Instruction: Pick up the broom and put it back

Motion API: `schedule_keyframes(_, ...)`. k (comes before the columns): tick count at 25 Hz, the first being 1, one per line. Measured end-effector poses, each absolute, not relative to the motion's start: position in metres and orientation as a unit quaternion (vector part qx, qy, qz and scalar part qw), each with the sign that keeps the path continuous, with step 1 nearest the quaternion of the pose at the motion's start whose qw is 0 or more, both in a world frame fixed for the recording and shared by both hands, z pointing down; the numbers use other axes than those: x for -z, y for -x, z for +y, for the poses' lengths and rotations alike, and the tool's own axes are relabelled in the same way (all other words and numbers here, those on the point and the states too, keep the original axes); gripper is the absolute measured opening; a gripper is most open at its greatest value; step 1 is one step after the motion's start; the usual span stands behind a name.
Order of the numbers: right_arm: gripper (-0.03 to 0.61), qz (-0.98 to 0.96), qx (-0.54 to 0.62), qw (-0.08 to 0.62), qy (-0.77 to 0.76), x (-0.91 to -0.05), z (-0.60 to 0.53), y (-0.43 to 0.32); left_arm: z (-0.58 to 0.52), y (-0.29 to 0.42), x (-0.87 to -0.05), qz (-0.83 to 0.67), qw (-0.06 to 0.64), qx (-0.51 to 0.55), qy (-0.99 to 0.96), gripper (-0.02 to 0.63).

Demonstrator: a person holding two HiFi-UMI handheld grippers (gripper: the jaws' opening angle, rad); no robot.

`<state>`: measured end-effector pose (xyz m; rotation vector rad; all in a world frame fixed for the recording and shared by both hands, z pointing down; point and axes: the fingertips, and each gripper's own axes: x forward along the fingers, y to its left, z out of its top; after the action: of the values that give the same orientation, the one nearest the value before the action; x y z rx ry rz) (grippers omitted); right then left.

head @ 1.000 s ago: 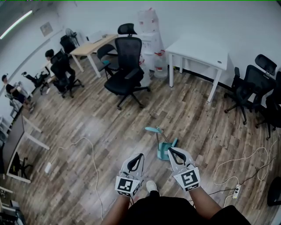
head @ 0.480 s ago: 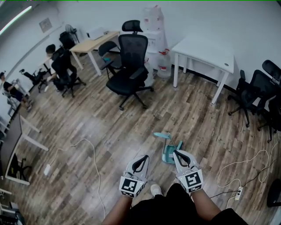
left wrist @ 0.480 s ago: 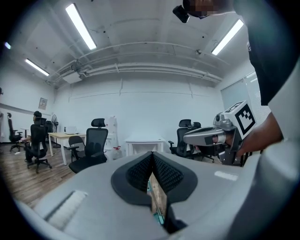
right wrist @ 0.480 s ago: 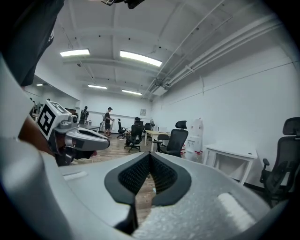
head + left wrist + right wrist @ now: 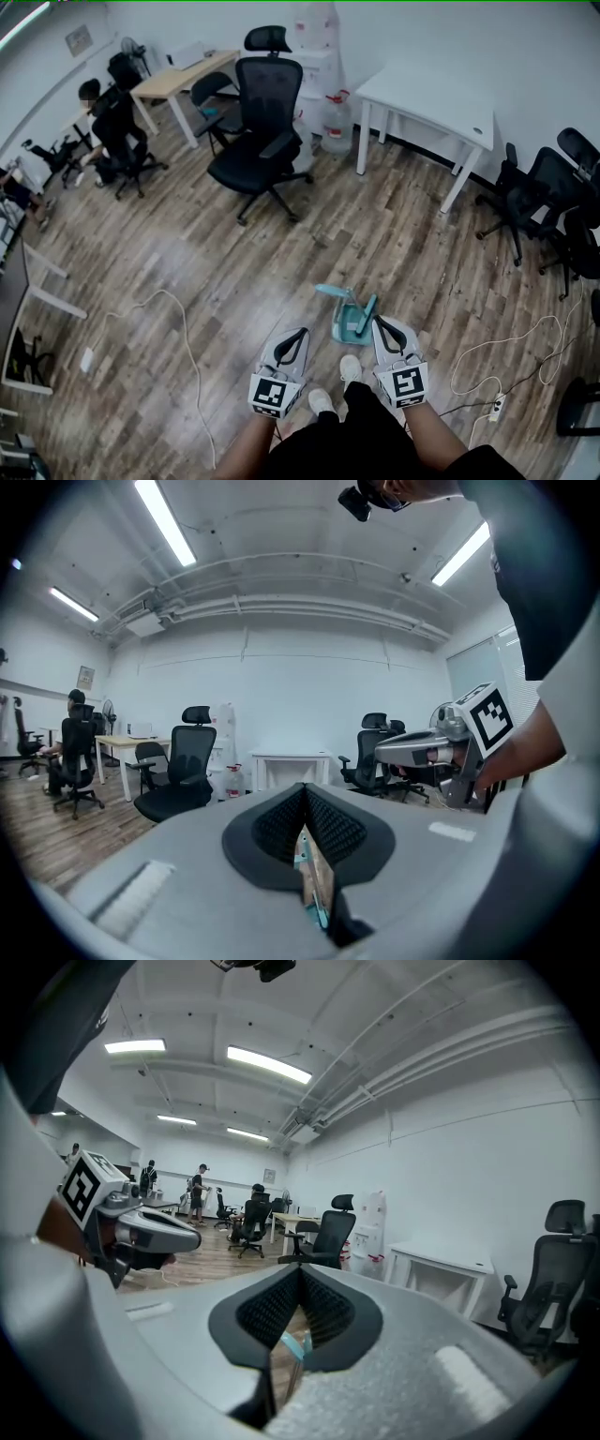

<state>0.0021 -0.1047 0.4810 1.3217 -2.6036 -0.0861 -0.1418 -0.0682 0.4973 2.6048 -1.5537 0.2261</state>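
A teal broom and dustpan set (image 5: pixel 352 317) stands on the wood floor just ahead of the person's feet, its broom head (image 5: pixel 330 292) sticking out to the left. My right gripper (image 5: pixel 378 323) hangs close beside the dustpan's right edge, jaws shut and empty. My left gripper (image 5: pixel 298 334) is a little to the set's left, apart from it, also shut with nothing held. In the left gripper view the pads meet at the left gripper's tip (image 5: pixel 305 789), and a teal sliver of the broom (image 5: pixel 306 860) shows below. The right gripper (image 5: pixel 300 1272) shows the same, with a teal sliver of the broom (image 5: pixel 294 1343) beneath.
A black office chair (image 5: pixel 258 141) and a white table (image 5: pixel 427 98) stand farther ahead, with water bottles (image 5: pixel 337 122) between. More chairs (image 5: pixel 534 192) line the right. A white cable (image 5: pixel 183 328) loops at left and a power strip (image 5: pixel 497 406) lies at right. People sit at desks (image 5: pixel 108 122) far left.
The person has stepped forward and both grippers have come down, so the broom set now lies between and just ahead of the tips. Both grippers stay shut.
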Motion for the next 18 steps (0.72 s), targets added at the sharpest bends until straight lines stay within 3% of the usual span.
schedule_keyframes(7,0.004,-0.9,0.009,0.145,-0.411,-0.518,-0.133,0.004,-0.101,0.14,-0.514,-0.522,0.053,-0.071,-0.848,0.018)
schedule_keyframes(18,0.13,-0.908,-0.04,0.221,-0.353,-0.617,-0.176,0.012,-0.129,0.142,-0.557,-0.533,0.086,-0.107,-0.835,0.018)
